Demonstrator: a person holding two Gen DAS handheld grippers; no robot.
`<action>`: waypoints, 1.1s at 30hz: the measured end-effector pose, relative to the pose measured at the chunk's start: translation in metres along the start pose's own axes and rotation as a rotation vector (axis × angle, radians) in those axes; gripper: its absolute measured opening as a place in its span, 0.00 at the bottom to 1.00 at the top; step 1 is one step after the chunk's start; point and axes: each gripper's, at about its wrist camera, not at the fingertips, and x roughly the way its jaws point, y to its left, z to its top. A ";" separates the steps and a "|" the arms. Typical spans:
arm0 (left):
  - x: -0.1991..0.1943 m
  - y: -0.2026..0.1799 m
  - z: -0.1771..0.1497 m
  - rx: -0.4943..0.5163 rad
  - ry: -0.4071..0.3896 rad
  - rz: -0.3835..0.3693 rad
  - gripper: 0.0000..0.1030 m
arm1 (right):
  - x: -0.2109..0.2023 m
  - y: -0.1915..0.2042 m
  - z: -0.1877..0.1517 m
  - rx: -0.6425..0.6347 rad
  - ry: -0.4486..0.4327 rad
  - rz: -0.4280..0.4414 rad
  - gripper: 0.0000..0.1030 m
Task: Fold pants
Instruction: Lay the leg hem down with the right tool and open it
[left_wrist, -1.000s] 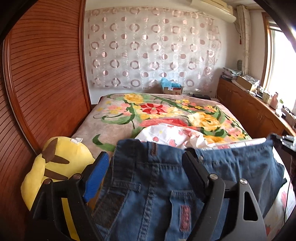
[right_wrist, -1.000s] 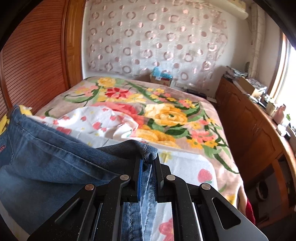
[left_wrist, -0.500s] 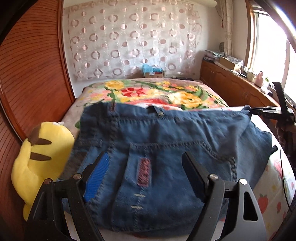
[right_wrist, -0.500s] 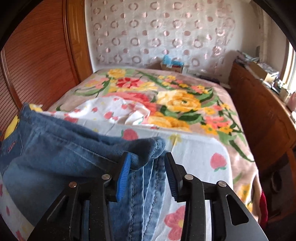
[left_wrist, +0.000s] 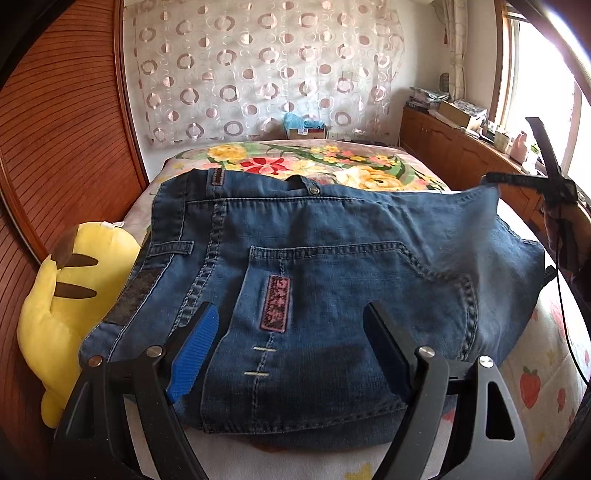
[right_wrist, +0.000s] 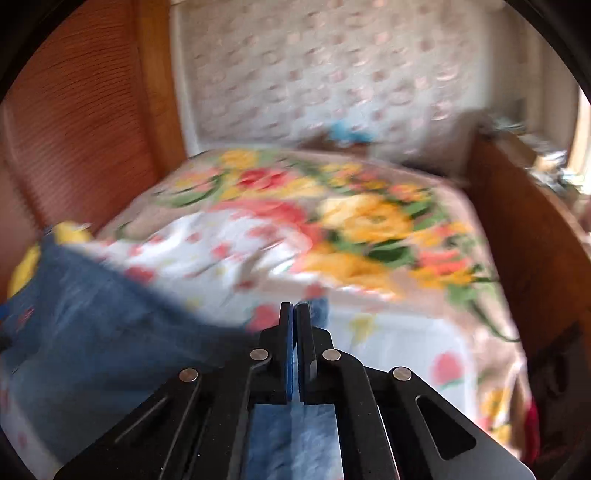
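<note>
Both grippers work the pants (left_wrist: 332, 280) on the bed (left_wrist: 332, 162): left gripper (left_wrist: 291, 347) fingers wide apart above them, right gripper (right_wrist: 294, 317) fingers just snapped closed, no denim visibly between.

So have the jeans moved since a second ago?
Yes. In the left wrist view the jeans now lie spread flat, their waistband farther up the flowered bedspread and covering the white sheet that showed beyond it before.

Right wrist view motion-blurred; jeans (right_wrist: 92, 332) smeared, their near edge hidden behind tongs (right_wrist: 294, 314).
</note>
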 end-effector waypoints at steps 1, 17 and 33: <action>-0.001 0.000 -0.001 -0.003 -0.001 0.001 0.79 | 0.002 -0.008 0.003 0.043 0.007 -0.014 0.01; -0.019 0.002 -0.010 -0.016 -0.023 0.004 0.79 | -0.055 -0.032 -0.073 0.000 0.108 0.074 0.35; -0.033 0.002 -0.015 -0.020 -0.048 0.002 0.79 | -0.104 -0.028 -0.082 0.040 0.085 0.182 0.03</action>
